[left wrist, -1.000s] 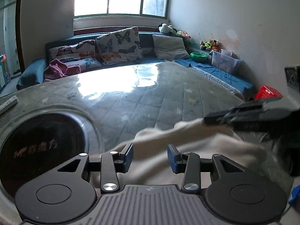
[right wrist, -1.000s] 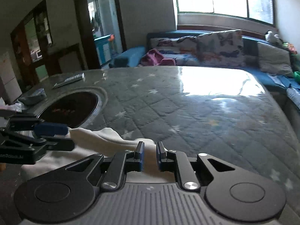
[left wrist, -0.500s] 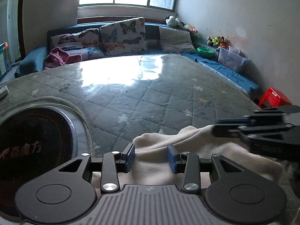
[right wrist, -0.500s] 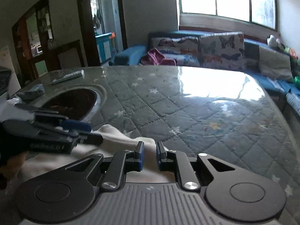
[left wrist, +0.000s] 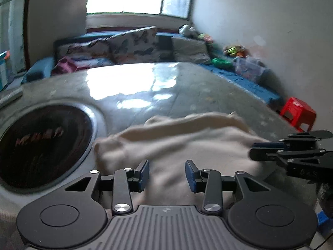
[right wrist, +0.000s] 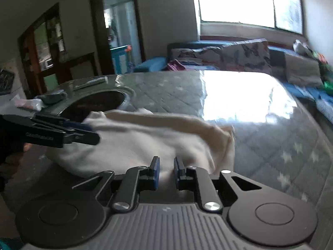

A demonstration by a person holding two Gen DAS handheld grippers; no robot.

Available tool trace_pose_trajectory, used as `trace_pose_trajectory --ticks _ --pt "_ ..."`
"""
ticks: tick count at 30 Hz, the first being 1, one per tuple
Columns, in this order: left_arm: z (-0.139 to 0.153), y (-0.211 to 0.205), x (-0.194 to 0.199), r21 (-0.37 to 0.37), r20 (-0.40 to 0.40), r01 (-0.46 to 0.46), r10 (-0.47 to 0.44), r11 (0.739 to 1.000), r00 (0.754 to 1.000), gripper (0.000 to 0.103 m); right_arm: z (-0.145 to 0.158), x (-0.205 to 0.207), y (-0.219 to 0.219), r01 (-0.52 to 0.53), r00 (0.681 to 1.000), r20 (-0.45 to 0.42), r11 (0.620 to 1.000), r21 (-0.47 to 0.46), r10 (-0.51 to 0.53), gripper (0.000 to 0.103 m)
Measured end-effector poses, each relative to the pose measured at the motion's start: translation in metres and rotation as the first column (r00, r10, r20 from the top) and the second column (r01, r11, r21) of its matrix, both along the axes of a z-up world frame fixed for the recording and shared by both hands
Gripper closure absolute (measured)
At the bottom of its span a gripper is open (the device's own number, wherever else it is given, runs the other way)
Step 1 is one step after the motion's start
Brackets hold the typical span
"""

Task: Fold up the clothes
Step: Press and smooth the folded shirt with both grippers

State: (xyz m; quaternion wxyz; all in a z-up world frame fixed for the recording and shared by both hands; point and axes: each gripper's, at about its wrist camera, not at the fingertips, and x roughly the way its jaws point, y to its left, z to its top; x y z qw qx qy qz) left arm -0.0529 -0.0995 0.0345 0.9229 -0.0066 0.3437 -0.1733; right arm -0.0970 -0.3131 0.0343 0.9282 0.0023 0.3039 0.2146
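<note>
So the cream garment point(left wrist: 177, 143) is bunched up in a loose heap at the near edge of the worktop point(left wrist: 187, 87), with one layer flopped over along its far side. To me that reads as early days: maybe one rough fold in, nothing squared up, and the whole thing needs flattening and at least another fold or two.

The left gripper point(left wrist: 167, 174) has its fingers spread wide with nothing between them, just hovering over the cloth. The right gripper point(right wrist: 165, 171) has its fingers narrow, with pale fabric showing in the gap, but I honestly can't tell if it's pinching it or only sitting above it.

The worktop is a big one under a grey quilted cover with little stars, glossy where the window point(right wrist: 235, 2) glares off it, and there's a dark round inset point(left wrist: 39, 143) near the left edge. Beyond the far edge there's a blue sofa point(right wrist: 152, 63) with butterfly cushions point(left wrist: 133, 43), and off the right edge a red stool point(left wrist: 297, 112).
</note>
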Motion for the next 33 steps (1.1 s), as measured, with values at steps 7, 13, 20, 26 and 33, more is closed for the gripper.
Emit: trace_pose_trajectory --ticks 7,13,20,26,33 --pt "-0.004 0.008 0.001 -0.023 -0.002 -0.026 0.025 0.999 1.000 0.062 -0.003 -0.001 -0.016 0.038 0.999 -0.011 0.995 0.090 -0.037 0.086" --pt "-0.005 0.016 0.000 -0.054 -0.004 -0.054 0.054 0.997 0.999 0.062 -0.011 0.004 -0.025 0.061 0.997 -0.052 0.992 0.112 -0.056 0.086" --pt "0.009 0.023 0.011 -0.085 0.018 -0.065 0.067 0.994 0.998 0.061 0.000 0.008 -0.016 0.042 0.999 -0.026 0.994 0.105 -0.039 0.079" --pt "-0.008 0.037 0.026 -0.079 -0.028 -0.121 0.119 0.990 0.993 0.062 -0.008 0.019 -0.015 0.051 0.997 -0.057 0.995 0.087 -0.046 0.079" --pt "0.008 0.025 0.032 -0.062 0.012 -0.091 0.092 0.994 0.996 0.062 0.010 0.041 -0.012 0.041 0.999 -0.029 0.997 0.068 -0.040 0.078"
